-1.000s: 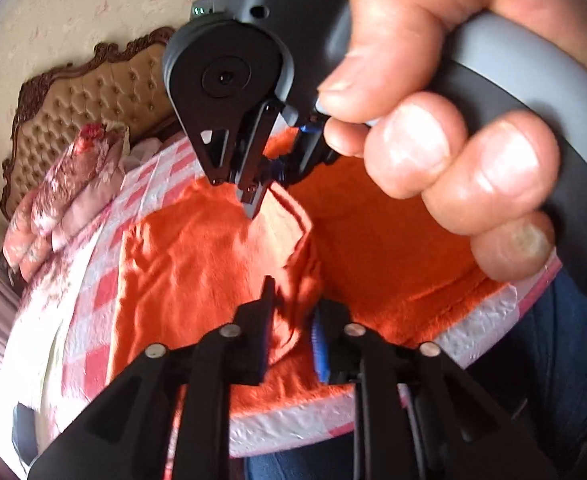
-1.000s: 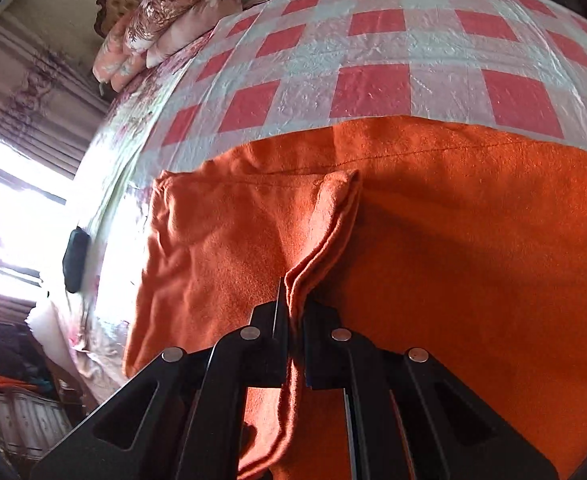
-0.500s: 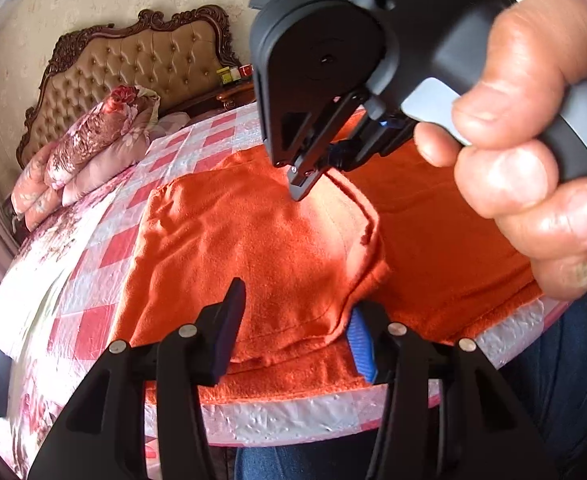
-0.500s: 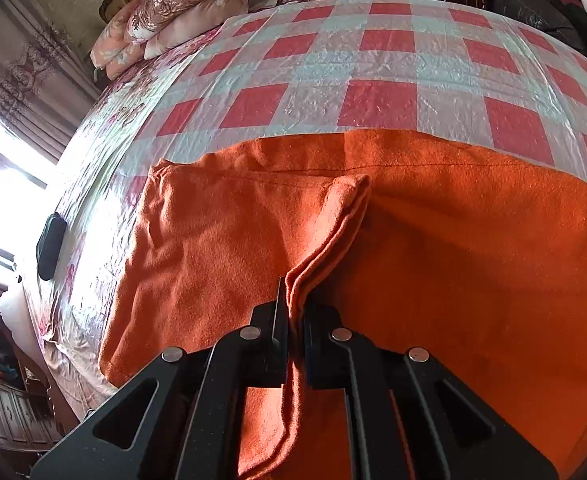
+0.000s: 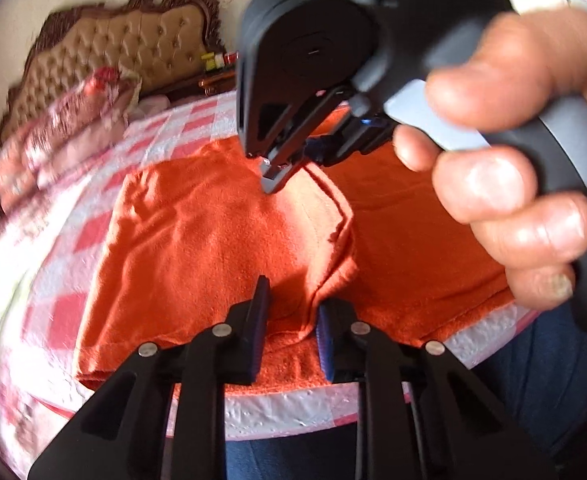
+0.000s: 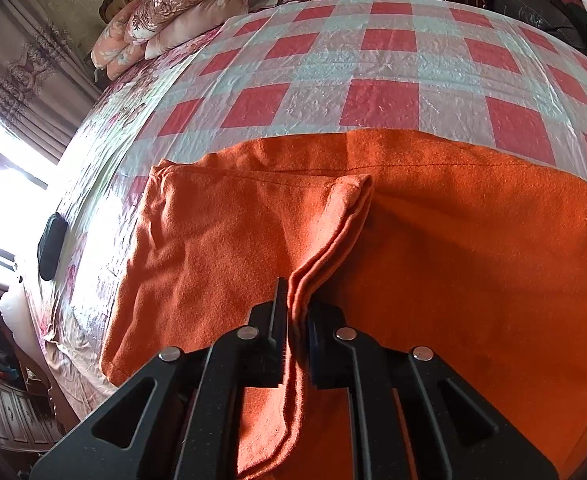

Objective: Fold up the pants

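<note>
The orange pants (image 6: 453, 240) lie spread on the bed (image 6: 373, 60), near its front edge, with one end already laid over the rest so that a thick doubled flap (image 5: 221, 248) sits on top. We judge the cloth to be soft, fleecy and light: it slumps into ridges, holds no shape of its own, and its nap should keep it from sliding out of rubber pads. Layers may separate if only the top one is pinched.

Our right gripper (image 6: 295, 332) straddles the raised ridge of the flap's stacked edges; its jaws are opening, the cloth is between them, and the pads no longer look pressed on it. Our left gripper (image 5: 291, 332) is at the flap's near corner with jaws closing; a fold of cloth stands between the pads, but they do not yet seem to bite. From the left wrist view we also see the person's hand (image 5: 513, 200) on the right gripper's handle.

For the next fold we would take hold at the flap's two free corners, pinching all layers together.

Beyond lie floral pillows (image 6: 181, 4) and a tufted headboard (image 5: 125, 52).
</note>
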Motion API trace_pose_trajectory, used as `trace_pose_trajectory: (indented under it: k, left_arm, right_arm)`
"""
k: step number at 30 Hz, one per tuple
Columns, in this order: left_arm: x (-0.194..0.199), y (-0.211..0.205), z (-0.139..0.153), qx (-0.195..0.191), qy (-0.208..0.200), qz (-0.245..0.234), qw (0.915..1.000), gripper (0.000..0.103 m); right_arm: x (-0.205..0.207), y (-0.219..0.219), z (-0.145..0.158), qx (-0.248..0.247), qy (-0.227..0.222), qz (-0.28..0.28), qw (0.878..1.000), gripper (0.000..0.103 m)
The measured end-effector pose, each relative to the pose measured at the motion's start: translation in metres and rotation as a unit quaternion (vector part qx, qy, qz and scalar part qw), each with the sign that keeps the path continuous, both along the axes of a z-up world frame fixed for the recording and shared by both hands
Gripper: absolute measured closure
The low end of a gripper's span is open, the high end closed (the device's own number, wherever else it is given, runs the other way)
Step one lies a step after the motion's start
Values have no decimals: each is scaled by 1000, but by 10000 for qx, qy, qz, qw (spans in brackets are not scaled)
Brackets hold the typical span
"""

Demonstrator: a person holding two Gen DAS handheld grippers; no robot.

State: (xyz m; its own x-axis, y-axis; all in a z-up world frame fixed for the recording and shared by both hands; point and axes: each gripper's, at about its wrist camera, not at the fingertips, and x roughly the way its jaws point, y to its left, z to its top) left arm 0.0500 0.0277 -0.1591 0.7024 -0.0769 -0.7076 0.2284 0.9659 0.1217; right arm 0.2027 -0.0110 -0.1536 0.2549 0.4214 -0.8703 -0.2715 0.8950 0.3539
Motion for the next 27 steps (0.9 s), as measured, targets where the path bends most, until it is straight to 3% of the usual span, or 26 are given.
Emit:
trace_pose_trajectory:
  k: [2,3,4,5,8,11,13,20,24,27]
  left_arm:
    - [0,3,1,-105,47,11,9999,81]
    - [0,2,1,-72,38,-11,10000,81]
    - [-1,3,1,-76,37,-9,10000,81]
    - [-1,3,0,-114,42,12,9999,81]
    - [-3,4,1,-164,28,30,9999,83]
    - [-4,9,3,-307,10,47,9995,95]
    - [-5,10,4,-363,3,-19,9993,98]
    - [-9,17,21,-531,-204,-24,9984,100]
    - [-9,22,32,-605,-337,-1,9976,100]
    - [-9,24,36,-638,-396,-3,9972,100]
  right_arm:
    - [1,0,1,200,70,69,9998,57]
    - [0,2,2,268,71,141,9995,47]
    - [-1,5,4,220,32,177,9996,26]
    - [-3,8,6,165,-30,218,9996,19]
    - [-5,13,8,142,-70,285,9995,15]
    - [-1,6,9,427,31,158,9990,15]
    - [2,-1,11,613,115,53,9980,15]
    - [15,-25,11,1233,559,-335,9902,14]
    - [24,-22,16,1150,596,-193,9914,14]
    - [32,-15,9,1112,931,-234,9891,14]
